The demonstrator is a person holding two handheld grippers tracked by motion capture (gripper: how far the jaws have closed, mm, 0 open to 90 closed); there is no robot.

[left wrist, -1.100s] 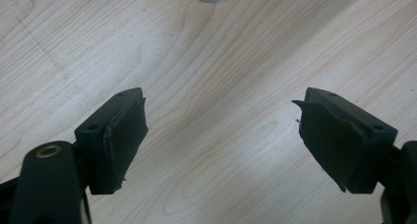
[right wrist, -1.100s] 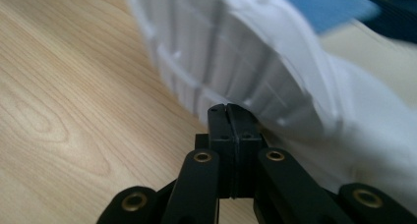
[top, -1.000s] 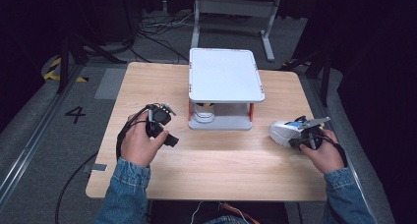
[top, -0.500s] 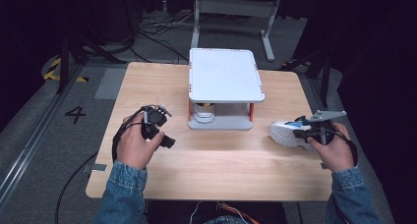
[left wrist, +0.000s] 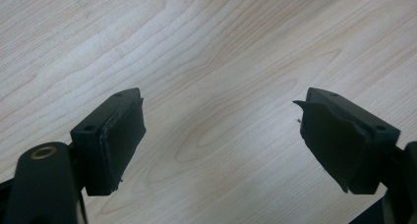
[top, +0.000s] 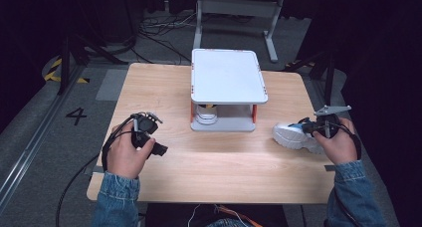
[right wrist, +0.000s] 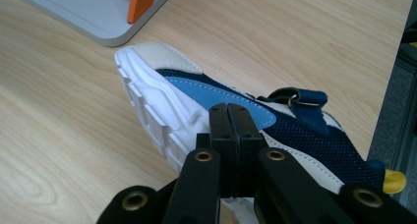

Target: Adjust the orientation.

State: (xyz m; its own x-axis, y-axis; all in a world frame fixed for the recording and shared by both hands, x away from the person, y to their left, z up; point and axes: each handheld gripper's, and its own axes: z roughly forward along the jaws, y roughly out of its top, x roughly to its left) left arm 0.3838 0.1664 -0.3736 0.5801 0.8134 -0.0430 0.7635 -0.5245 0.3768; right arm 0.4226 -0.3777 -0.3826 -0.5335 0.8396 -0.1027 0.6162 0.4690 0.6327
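A blue, navy and white sneaker (top: 292,136) lies near the table's right edge, its white sole turned to the left. My right gripper (top: 307,128) is at the shoe's heel end. In the right gripper view its jaws are pressed together on the upper edge of the sneaker (right wrist: 196,94), so the gripper (right wrist: 230,112) is shut, and the shoe hangs tilted from it. My left gripper (top: 158,148) is held over the table's left part. In its own view the left gripper (left wrist: 221,135) stands open, and between its pads (left wrist: 123,135) is bare wood.
A small white two-level rack (top: 228,77) with orange posts stands at the table's middle back, and a white round object (top: 206,112) sits on its lower shelf. Light wood tabletop (top: 224,162) lies between my hands. Cables and a desk frame sit on the floor behind.
My right hand has risen a little and shifted right, still at the sneaker's heel end. The left hand has drifted slightly left and nearer the front edge.
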